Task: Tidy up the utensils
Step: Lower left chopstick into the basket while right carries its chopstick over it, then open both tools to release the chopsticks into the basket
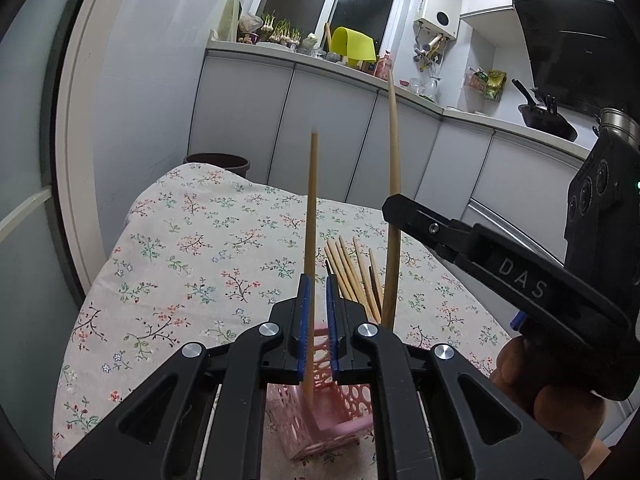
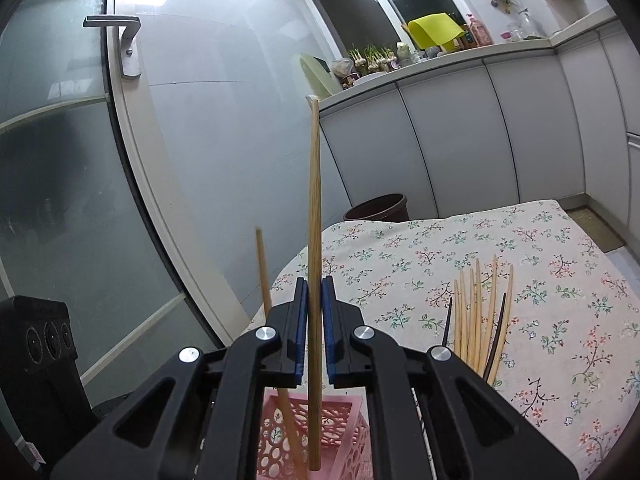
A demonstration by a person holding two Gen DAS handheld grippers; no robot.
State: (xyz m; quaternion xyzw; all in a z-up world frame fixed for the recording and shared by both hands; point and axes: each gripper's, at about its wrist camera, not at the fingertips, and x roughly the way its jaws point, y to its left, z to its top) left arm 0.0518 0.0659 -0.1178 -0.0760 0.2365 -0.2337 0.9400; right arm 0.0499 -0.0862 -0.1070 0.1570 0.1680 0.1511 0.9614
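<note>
My left gripper [image 1: 316,282] is shut on a pale wooden chopstick [image 1: 311,200] that stands almost upright, its lower end inside the pink perforated basket [image 1: 340,420]. To the right, my right gripper [image 1: 395,207] is shut on a second, longer chopstick [image 1: 394,152], which comes down just behind the basket's far rim. In the right wrist view that gripper [image 2: 315,286] pinches the long chopstick [image 2: 314,200], whose tip reaches into the basket [image 2: 344,432]; the left one's chopstick [image 2: 262,272] leans beside it. A loose pile of chopsticks [image 1: 352,276] [image 2: 480,320] lies on the table.
The table wears a floral cloth [image 1: 192,240]. A dark bin [image 2: 378,206] stands past its far edge, grey kitchen cabinets [image 1: 328,132] run behind, and a frosted glass door [image 2: 80,200] is on the left. A person's hand [image 1: 544,400] grips the right device.
</note>
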